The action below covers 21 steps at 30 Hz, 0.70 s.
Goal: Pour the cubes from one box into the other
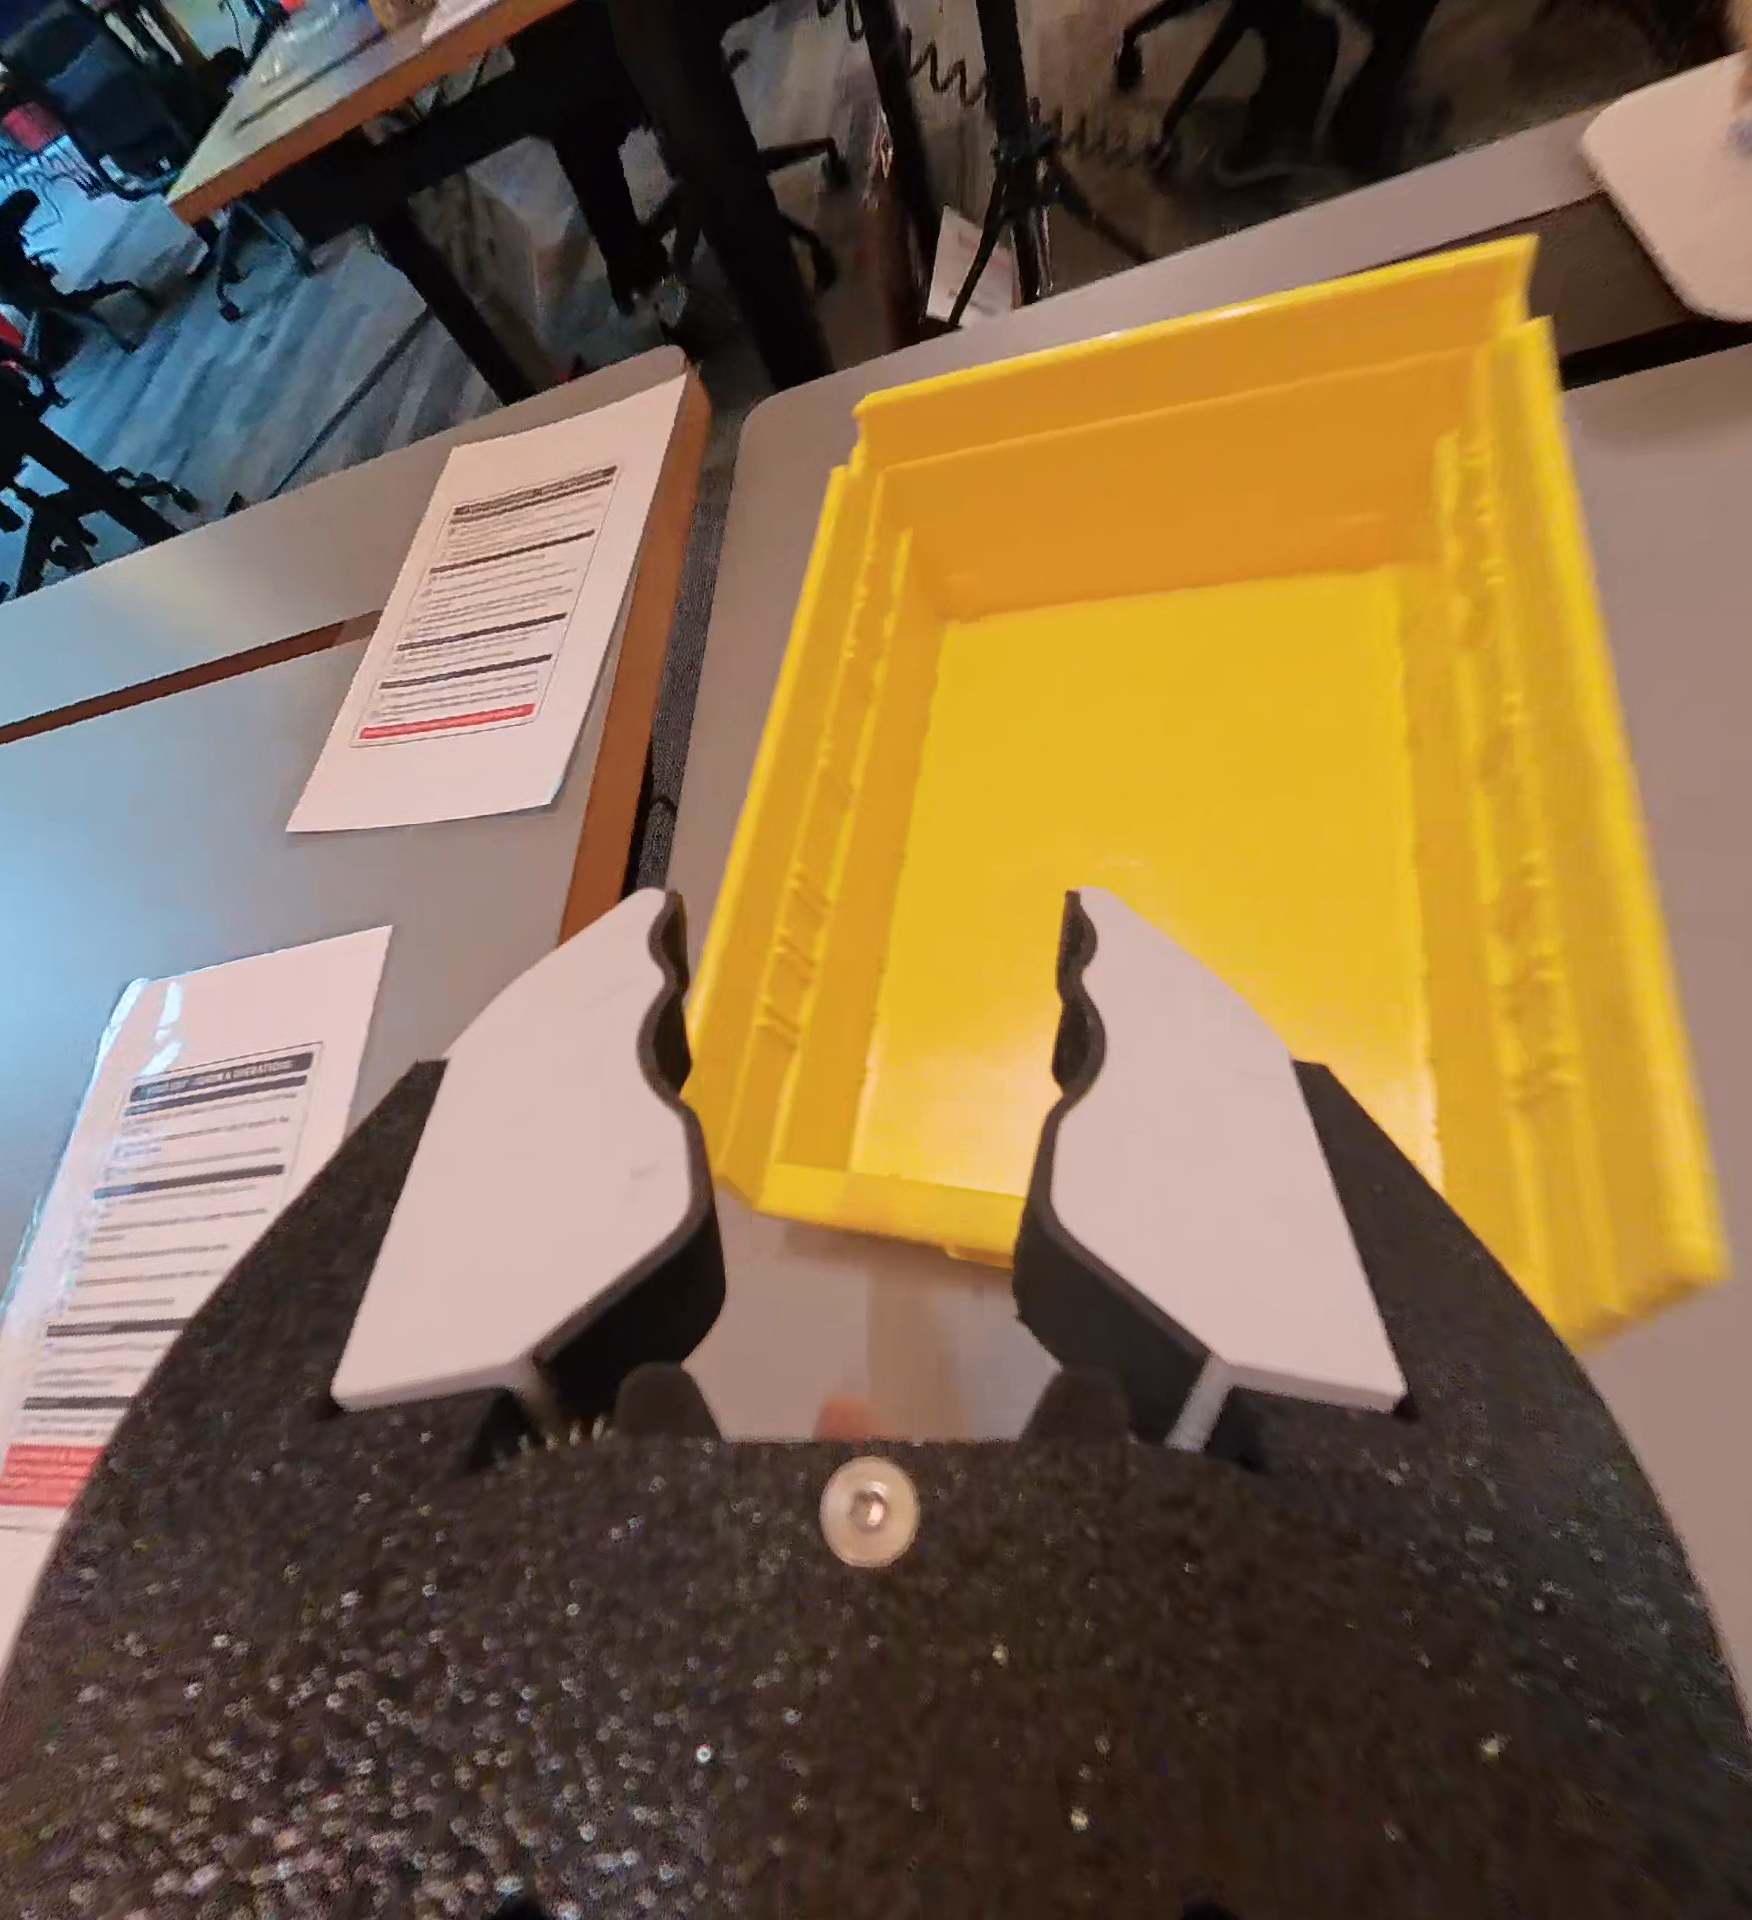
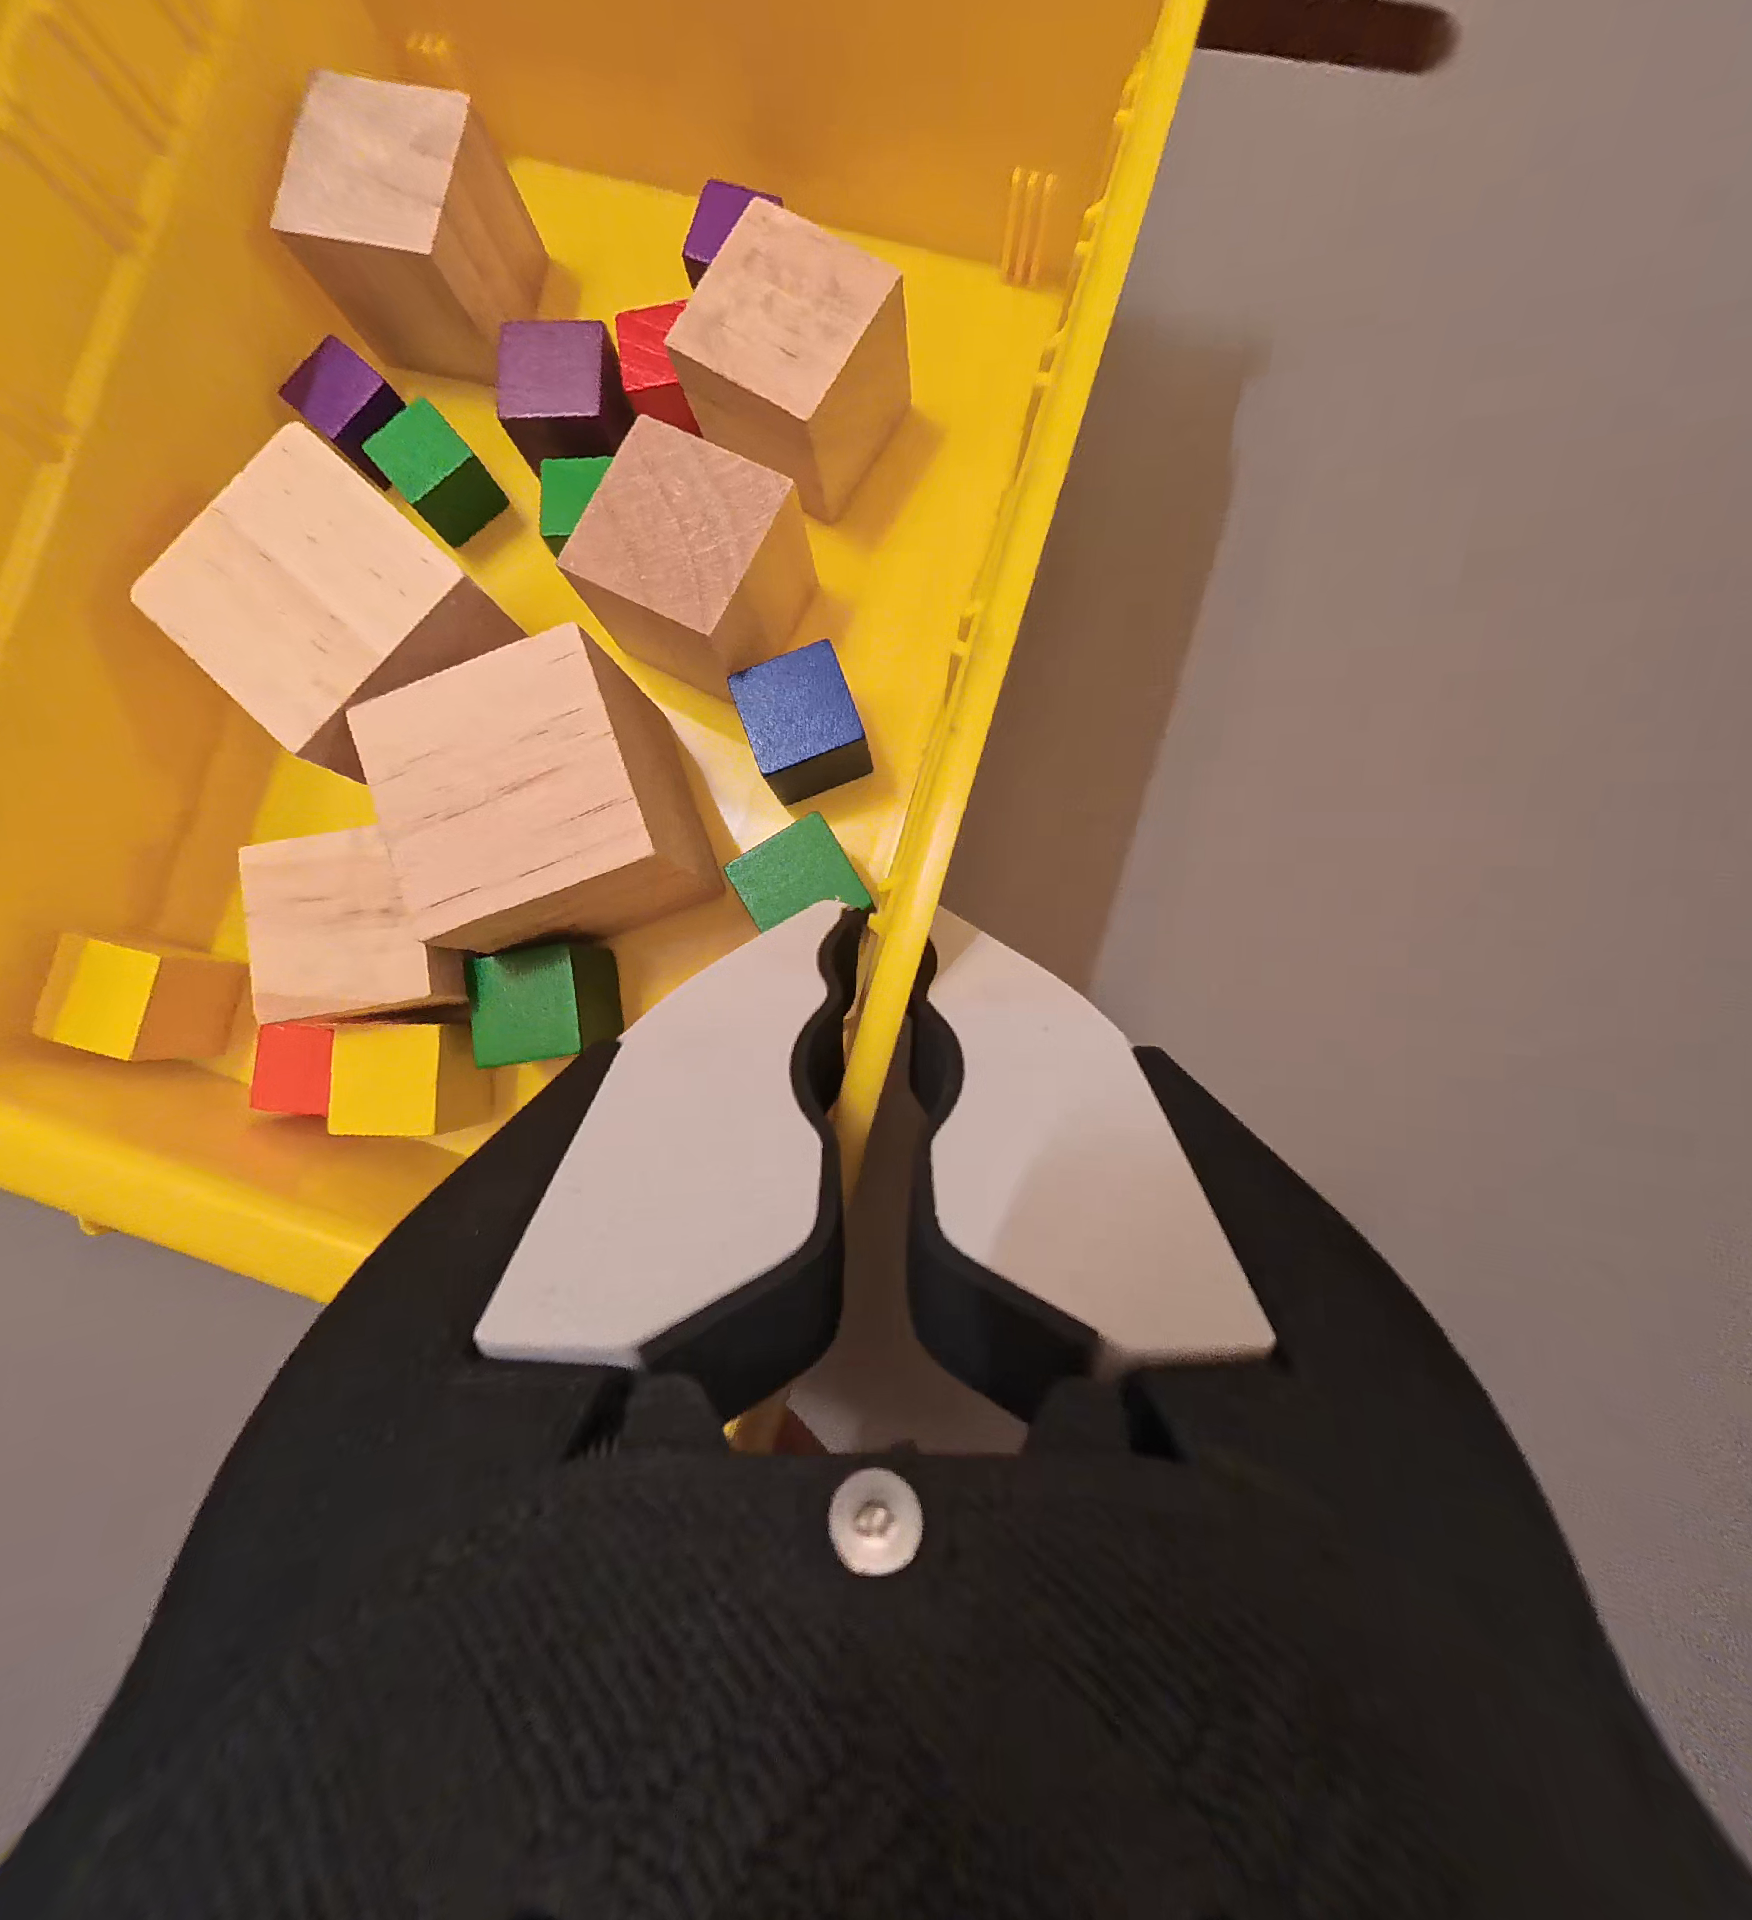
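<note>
In the left wrist view an empty yellow box (image 1: 1474,790) lies on a grey table. My left gripper (image 1: 877,920) is open and empty, over the box's near left corner. In the right wrist view a second yellow box (image 2: 72,436) holds several large plain wooden cubes (image 2: 519,779) and several small coloured cubes, such as a blue one (image 2: 797,717) and a green one (image 2: 794,868). My right gripper (image 2: 887,930) is shut on this box's right wall (image 2: 1017,582); one finger is inside, the other outside. The box looks tilted.
Two printed paper sheets (image 1: 498,623) (image 1: 155,1247) lie on the adjoining table at the left. A gap (image 1: 674,644) runs between the tables. A white board (image 1: 1713,197) lies at the far right. Chairs and table legs stand beyond. Grey tabletop (image 2: 1526,727) lies right of the held box.
</note>
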{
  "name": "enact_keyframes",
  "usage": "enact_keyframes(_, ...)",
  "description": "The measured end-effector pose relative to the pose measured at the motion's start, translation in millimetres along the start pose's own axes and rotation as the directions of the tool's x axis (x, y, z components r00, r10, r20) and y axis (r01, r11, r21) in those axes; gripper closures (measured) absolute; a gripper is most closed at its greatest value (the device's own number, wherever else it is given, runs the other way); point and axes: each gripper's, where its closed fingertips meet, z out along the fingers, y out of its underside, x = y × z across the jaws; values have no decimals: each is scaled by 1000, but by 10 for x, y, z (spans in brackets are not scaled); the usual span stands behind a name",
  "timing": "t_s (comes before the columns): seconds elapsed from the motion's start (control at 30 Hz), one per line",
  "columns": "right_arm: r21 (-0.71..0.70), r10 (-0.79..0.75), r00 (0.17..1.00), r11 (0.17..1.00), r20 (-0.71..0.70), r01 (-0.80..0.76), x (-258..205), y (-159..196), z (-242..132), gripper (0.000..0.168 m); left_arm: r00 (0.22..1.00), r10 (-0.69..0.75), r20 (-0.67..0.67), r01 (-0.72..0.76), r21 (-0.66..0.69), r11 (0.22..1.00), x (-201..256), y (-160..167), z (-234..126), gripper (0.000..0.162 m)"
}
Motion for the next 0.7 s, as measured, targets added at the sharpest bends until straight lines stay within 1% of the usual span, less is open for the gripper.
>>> enact_keyframes(0.07, 4, -23, 1000, 1000, 18, 23, -267, -44, 56, 161, 999, 7, -39, -8, -25, 1000, -86, 36, 160, 94)
enact_keyframes(0.17, 3, -40, 998, 999, 54, 40, -720, -95, 134, 161, 990, 12, -142, -21, -61, 998, -91, 113, 418, 93)
enact_keyframes(0.23, 2, -69, 996, 998, 64, 69, -1017, -133, 188, 160, 989, 61, -136, -75, -101, 992, -179, 190, 604, 93)
enact_keyframes(0.27, 1, -83, 994, 997, 70, 84, -1160, -149, 213, 160, 988, 89, -129, -104, -112, 988, -218, 213, 686, 95)
enact_keyframes(0.33, 9, -96, 991, 995, 94, 96, -1443, -185, 262, 160, 976, 111, -189, -138, -136, 981, -185, 270, 809, 100)
enact_keyframes(0.4, 22, -102, 987, 995, 127, 100, -1737, -207, 301, 159, 960, 72, -270, -115, -147, 983, -112, 296, 900, 106)
enact_keyframes(0.47, 45, -102, 983, 994, 152, 96, -2020, -227, 338, 158, 956, 23, -291, -59, -116, 992, -121, 233, 968, 109)
enact_keyframes(0.53, 59, -114, 978, 993, 176, 105, -2277, -244, 368, 156, 952, -19, -306, -13, -105, 994, -138, 193, 1019, 99)
enact_keyframes(0.57, 66, -125, 976, 991, 181, 115, -2380, -257, 384, 156, 957, -26, -287, -4, -105, 994, -179, 184, 1052, 94)
enact_keyframes(0.63, 73, -157, 969, 987, 189, 146, -2563, -287, 422, 157, 993, -10, -115, -7, -141, 990, -444, 226, 1161, 87)
enact_keyframes(0.67, 72, -170, 966, 985, 197, 159, -2646, -301, 440, 158, 998, -3, -60, -5, -136, 991, -520, 230, 1192, 97)
enact_keyframes(0.7, 70, -182, 962, 983, 204, 171, -2723, -314, 457, 158, 997, -15, -79, 4, -139, 990, -478, 254, 1213, 111)
